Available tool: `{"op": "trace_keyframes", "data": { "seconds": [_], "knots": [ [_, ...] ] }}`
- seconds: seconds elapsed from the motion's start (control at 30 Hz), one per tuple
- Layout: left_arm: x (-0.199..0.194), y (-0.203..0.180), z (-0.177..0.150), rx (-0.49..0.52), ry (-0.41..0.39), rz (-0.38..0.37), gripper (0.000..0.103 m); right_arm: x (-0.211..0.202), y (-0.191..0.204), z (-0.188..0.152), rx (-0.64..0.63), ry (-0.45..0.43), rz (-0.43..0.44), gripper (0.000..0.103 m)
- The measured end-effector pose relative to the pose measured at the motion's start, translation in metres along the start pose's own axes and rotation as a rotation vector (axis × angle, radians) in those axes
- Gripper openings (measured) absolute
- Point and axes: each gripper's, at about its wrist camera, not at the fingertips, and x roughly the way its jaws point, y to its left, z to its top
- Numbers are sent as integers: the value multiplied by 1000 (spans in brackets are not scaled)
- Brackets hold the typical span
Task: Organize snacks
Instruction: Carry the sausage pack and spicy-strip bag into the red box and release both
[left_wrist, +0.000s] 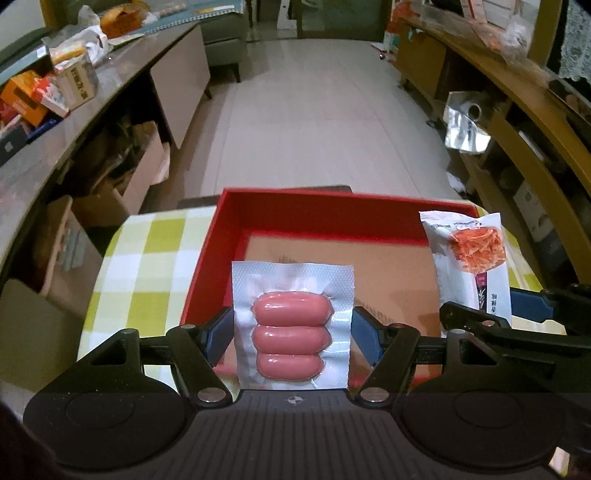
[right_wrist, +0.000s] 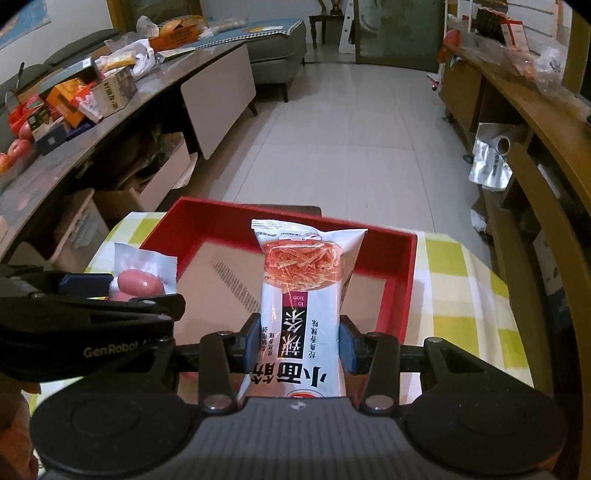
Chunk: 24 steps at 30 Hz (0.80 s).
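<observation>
Setting: home living room. Pale tiled floor (right_wrist: 332, 122) runs to grey upholstered sofa (right_wrist: 277, 48) at far end. Long dark-topped sideboard (right_wrist: 207, 74) on left, cluttered with cardboard snack boxes (right_wrist: 70, 99) and red apples (right_wrist: 18, 147). Yellow wooden shelf unit (right_wrist: 517, 122) on right. Yellow-and-white checked tablecloth (right_wrist: 465, 280) covers bench.

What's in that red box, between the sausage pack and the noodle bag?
Nothing: between the sausage pack and noodle bag, the right wrist view shows only the red box's bare brown floor.
</observation>
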Motion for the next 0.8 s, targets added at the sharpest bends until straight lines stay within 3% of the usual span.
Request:
{"op": "trace_keyframes", "data": {
  "seconds": [0.4, 0.8],
  "knots": [
    [55, -4, 15, 52, 54, 79, 74, 60, -5, 15, -38, 49, -47, 50],
    [84, 13, 6, 39, 145, 123, 76, 96, 4, 2, -108, 115, -63, 52]
  ]
}}
